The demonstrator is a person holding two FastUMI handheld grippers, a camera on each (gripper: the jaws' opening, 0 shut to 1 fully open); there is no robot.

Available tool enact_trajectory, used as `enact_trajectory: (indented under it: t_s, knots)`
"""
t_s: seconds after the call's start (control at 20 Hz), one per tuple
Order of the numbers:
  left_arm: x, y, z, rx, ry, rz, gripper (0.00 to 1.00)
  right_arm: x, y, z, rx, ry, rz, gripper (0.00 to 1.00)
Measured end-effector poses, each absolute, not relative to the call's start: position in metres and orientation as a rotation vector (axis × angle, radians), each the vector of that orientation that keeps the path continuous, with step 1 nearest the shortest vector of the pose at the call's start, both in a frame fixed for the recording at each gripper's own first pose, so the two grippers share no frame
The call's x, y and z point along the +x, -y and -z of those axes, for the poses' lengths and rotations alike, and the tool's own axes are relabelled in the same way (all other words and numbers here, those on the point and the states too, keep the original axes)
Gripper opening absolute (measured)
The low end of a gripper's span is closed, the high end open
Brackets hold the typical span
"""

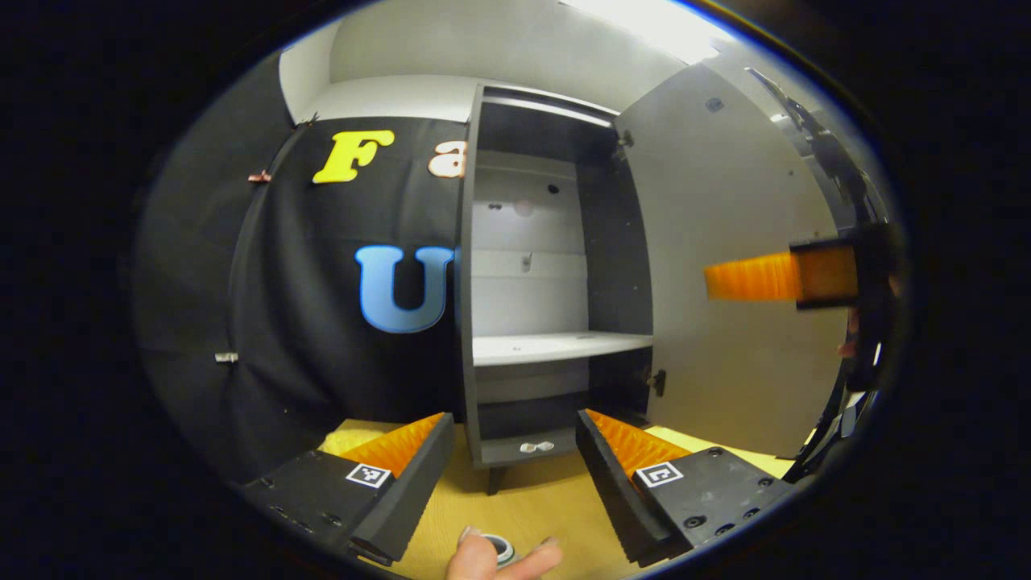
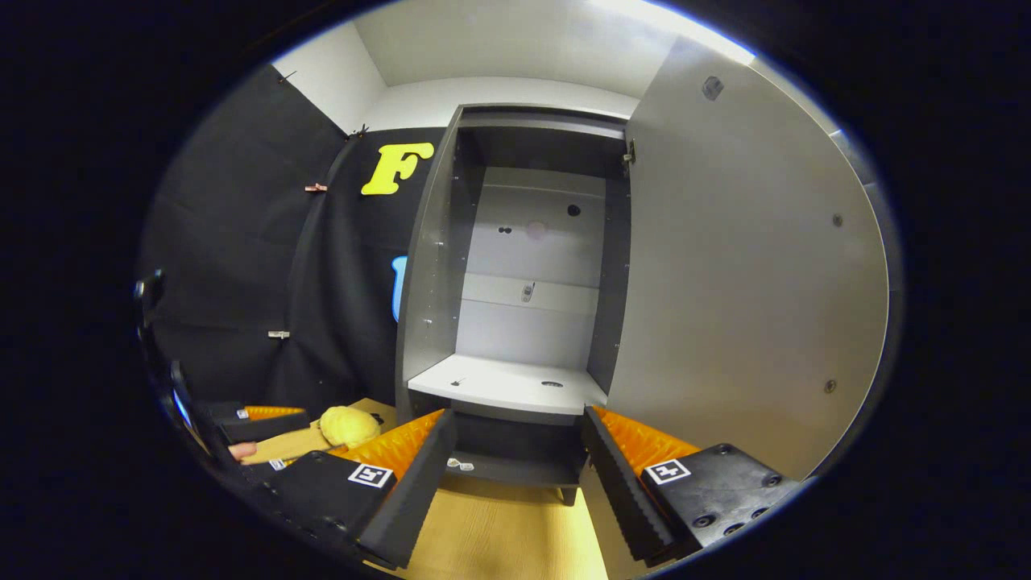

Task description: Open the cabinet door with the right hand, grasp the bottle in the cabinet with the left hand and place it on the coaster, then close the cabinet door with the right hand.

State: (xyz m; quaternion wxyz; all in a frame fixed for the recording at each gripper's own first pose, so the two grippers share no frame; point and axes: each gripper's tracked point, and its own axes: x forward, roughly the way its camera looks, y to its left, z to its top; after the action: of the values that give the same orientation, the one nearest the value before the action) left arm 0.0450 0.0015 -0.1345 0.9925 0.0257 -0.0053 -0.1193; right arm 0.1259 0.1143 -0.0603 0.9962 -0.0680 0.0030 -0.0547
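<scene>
Farthest left on the desk [image 2: 499, 532], a yellow rounded thing [image 2: 351, 424] lies just beside my left tool [image 1: 515, 419]. I cannot tell whether it is the coaster, or the bottle on it. I can make out no bottle for certain. My left tool's fingers stand apart with nothing between them.

In the middle stands the cabinet [image 2: 427, 266]. Its shelf [image 2: 507, 385] is bare apart from a few small specks, and the floor below holds only a small pale bit. My right tool [image 2: 517, 415] is also spread wide and empty, facing the opening.

On the right the cabinet door [image 2: 741, 266] is swung fully open, its inner face towards me. The left gripper view shows my right tool out by that face.

With the cabinet empty, I judge the bottle step done and closing the door in hand. I'd next get my right tool behind the door's free edge and swing it left.

No brand or label is readable; each tool carries only square coded markers.
</scene>
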Motion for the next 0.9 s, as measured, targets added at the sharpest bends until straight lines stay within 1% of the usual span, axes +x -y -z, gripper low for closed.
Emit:
enact_trajectory:
  t_s: [0.1, 0.15, 0.25, 0.35, 0.4, 0.45, 0.5, 0.55, 0.6, 0.65, 0.7, 0.75, 0.8, 0.85, 0.9]
  knots:
    - [0.045, 0.004, 0.106, 0.055, 0.018, 0.269, 0.95, 0.11, -0.109, 0.049, -0.122, -0.023, 0.124, 0.98]
    - [0.045, 0.006, 0.096, 0.056, 0.02, 0.281, 0.93, 0.1, -0.108, 0.039, -0.107, -0.018, 0.132, 0.98]
    - [0.048, 0.011, 0.082, 0.066, 0.012, 0.316, 0.94, 0.076, -0.099, 0.023, -0.082, -0.007, 0.163, 0.98]
    - [0.053, 0.02, 0.077, 0.061, -0.003, 0.355, 0.93, 0.051, -0.079, 0.014, -0.107, -0.011, 0.23, 0.98]
    - [0.056, 0.028, 0.078, 0.048, -0.016, 0.382, 0.94, 0.038, -0.065, 0.011, -0.132, -0.015, 0.281, 0.98]
    - [0.058, 0.038, 0.079, 0.033, -0.032, 0.42, 0.94, 0.024, -0.051, 0.007, -0.153, -0.017, 0.336, 0.94]
    - [0.061, 0.048, 0.079, 0.027, -0.04, 0.454, 0.95, 0.01, -0.04, 0.003, -0.161, -0.014, 0.383, 0.94]
    - [0.064, 0.055, 0.076, 0.036, -0.034, 0.47, 0.93, -0.002, -0.03, 0.0, -0.157, -0.015, 0.419, 0.98]
    - [0.069, 0.06, 0.073, 0.055, -0.026, 0.476, 0.94, -0.013, -0.02, -0.001, -0.151, -0.014, 0.451, 0.94]
    - [0.074, 0.067, 0.071, 0.074, -0.016, 0.484, 0.92, -0.023, -0.008, -0.003, -0.146, -0.012, 0.479, 0.94]
    - [0.078, 0.077, 0.069, 0.085, -0.003, 0.499, 0.92, -0.032, 0.005, -0.005, -0.134, -0.013, 0.495, 0.96]
    - [0.08, 0.087, 0.067, 0.091, 0.003, 0.509, 0.93, -0.038, 0.018, -0.007, -0.117, -0.017, 0.503, 0.96]
    - [0.081, 0.097, 0.066, 0.097, 0.006, 0.511, 0.93, -0.045, 0.028, -0.01, -0.104, -0.012, 0.503, 0.94]
    - [0.082, 0.107, 0.064, 0.1, 0.008, 0.504, 0.93, -0.049, 0.042, -0.016, -0.1, 0.003, 0.507, 0.96]
    - [0.084, 0.116, 0.064, 0.101, -0.001, 0.493, 0.92, -0.046, 0.062, -0.021, -0.095, 0.018, 0.518, 0.94]
